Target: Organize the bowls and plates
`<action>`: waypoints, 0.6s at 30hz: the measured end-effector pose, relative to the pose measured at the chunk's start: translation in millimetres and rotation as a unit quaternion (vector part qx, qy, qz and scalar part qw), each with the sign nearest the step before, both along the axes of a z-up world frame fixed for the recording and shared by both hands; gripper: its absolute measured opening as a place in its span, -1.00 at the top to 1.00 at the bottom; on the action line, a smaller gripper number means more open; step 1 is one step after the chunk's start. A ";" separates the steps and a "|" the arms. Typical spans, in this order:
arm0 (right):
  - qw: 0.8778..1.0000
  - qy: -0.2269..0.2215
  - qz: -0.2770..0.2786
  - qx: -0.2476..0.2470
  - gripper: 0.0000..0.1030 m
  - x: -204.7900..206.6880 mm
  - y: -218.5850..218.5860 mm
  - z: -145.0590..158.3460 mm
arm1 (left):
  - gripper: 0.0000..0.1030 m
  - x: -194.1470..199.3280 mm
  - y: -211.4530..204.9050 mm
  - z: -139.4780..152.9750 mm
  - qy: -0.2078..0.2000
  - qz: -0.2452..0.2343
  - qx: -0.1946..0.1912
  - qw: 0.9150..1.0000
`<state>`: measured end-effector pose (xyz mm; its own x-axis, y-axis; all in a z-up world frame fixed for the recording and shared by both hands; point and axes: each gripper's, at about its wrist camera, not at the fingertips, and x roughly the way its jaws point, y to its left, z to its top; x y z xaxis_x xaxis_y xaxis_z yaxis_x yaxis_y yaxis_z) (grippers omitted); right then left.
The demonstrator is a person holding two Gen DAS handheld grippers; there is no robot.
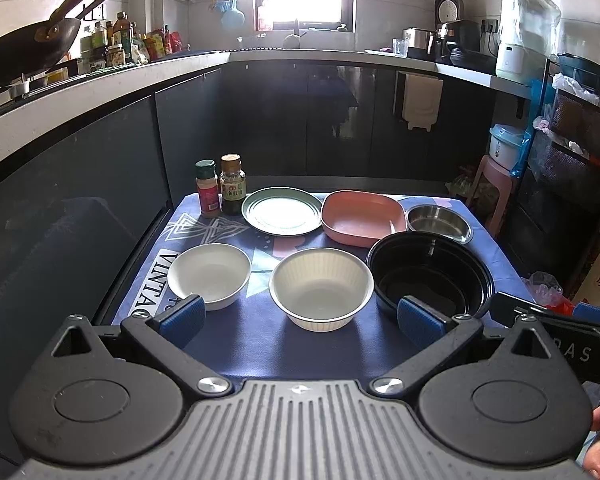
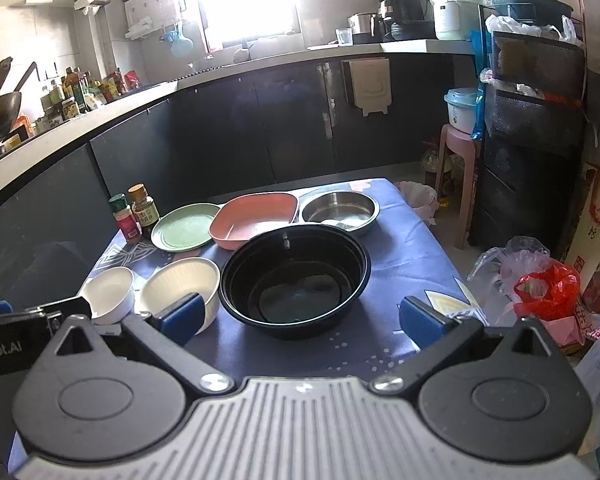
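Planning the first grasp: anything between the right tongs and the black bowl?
Nothing visible. The right tongs are open and empty, and the black bowl sits straight ahead of them on the blue cloth. The ribbed cream bowl is beside it on the left, behind the left pad, not in the path.

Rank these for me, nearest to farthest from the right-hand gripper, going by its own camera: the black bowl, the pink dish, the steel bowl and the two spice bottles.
1. Black bowl: straight ahead of the open right gripper.
2. Pink dish: behind the black bowl, slightly left.
3. Steel bowl: back right, touching the pink dish; too close to call against it.
4. Spice bottles: far back-left corner.
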<state>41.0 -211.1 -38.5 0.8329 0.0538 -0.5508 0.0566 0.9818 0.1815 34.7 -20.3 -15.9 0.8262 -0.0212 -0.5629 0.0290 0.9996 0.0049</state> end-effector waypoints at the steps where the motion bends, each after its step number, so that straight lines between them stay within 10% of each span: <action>1: 1.000 0.000 0.001 0.000 -0.68 0.0 -0.2 -0.1 | -1.00 0.5 -0.5 -0.3 0.001 0.000 0.000 1.000; 18: 1.000 0.002 0.003 0.001 -0.68 9.5 -3.2 -1.5 | -1.00 12.9 -0.6 -5.5 0.012 -0.001 -0.003 1.000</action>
